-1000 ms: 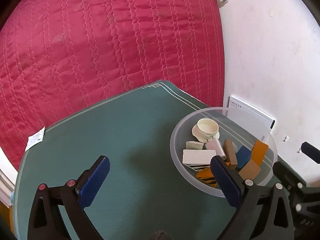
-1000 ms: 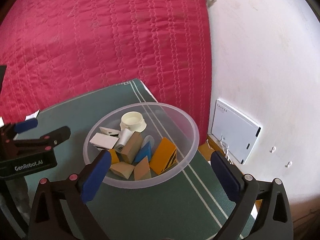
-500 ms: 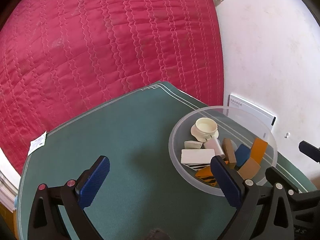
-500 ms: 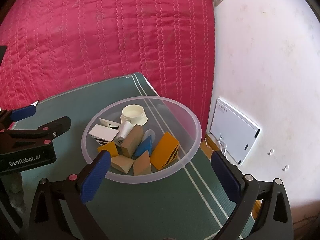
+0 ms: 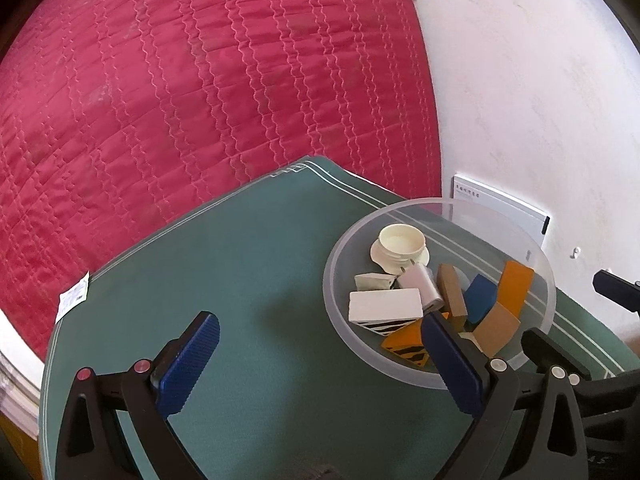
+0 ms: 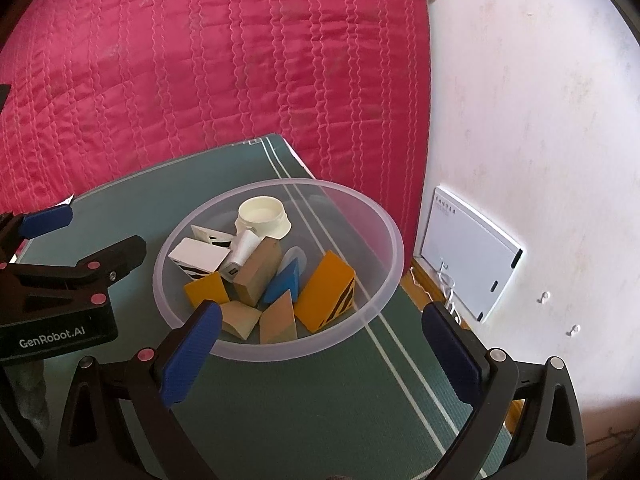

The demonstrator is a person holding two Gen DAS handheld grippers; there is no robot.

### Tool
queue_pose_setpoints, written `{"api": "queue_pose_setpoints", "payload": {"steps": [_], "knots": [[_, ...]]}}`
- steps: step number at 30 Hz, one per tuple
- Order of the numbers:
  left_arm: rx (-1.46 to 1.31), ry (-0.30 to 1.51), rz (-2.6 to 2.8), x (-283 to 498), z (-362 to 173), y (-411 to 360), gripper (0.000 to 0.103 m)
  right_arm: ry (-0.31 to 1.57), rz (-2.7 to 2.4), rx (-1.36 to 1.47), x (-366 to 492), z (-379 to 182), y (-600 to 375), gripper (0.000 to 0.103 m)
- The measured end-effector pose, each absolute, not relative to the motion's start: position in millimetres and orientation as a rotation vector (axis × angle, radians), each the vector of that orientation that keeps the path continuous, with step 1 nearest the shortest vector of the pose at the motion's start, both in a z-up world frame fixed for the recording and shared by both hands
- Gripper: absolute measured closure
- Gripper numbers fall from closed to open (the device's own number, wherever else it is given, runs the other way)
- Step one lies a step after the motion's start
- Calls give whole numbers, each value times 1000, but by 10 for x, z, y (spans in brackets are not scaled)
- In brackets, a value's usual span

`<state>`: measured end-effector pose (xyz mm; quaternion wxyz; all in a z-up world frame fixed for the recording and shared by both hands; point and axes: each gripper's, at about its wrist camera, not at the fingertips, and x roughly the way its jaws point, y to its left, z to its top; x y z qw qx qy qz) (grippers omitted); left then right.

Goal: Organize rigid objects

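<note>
A clear plastic bowl (image 5: 340, 312) (image 6: 384, 240) stands on a green mat (image 5: 240, 280) (image 6: 320, 392). It holds several blocks: a white block (image 5: 384, 304) (image 6: 196, 256), orange blocks (image 5: 518, 286) (image 6: 324, 296), a blue wedge (image 5: 480, 298) (image 6: 282, 282), tan blocks (image 6: 256, 268), a cream round lid (image 5: 400, 242) (image 6: 262, 216) and a white charger (image 5: 420, 284) (image 6: 242, 254). My left gripper (image 5: 316, 354) is open and empty, left of the bowl. My right gripper (image 6: 320, 356) is open and empty, just in front of the bowl.
A red quilted bed (image 5: 200, 80) lies behind the mat. A white wall (image 6: 540, 120) is at the right, with a white flat box (image 6: 468, 256) leaning on it. A small paper tag (image 5: 74, 296) lies at the mat's left edge.
Both grippers have drawn back and risen a little, so the bowl sits slightly farther up in both views. Both stay open. The bowl's contents have not moved.
</note>
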<state>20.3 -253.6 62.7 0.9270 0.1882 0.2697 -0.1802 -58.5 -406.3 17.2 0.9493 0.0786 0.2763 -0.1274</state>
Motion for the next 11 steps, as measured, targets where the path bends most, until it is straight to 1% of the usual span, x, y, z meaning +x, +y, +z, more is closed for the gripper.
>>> {"api": "queue_pose_setpoints", "payload": {"steps": [11], "knots": [[389, 560, -375, 207, 610, -2507, 1, 582, -246, 149, -556, 128, -4000, 2]]}}
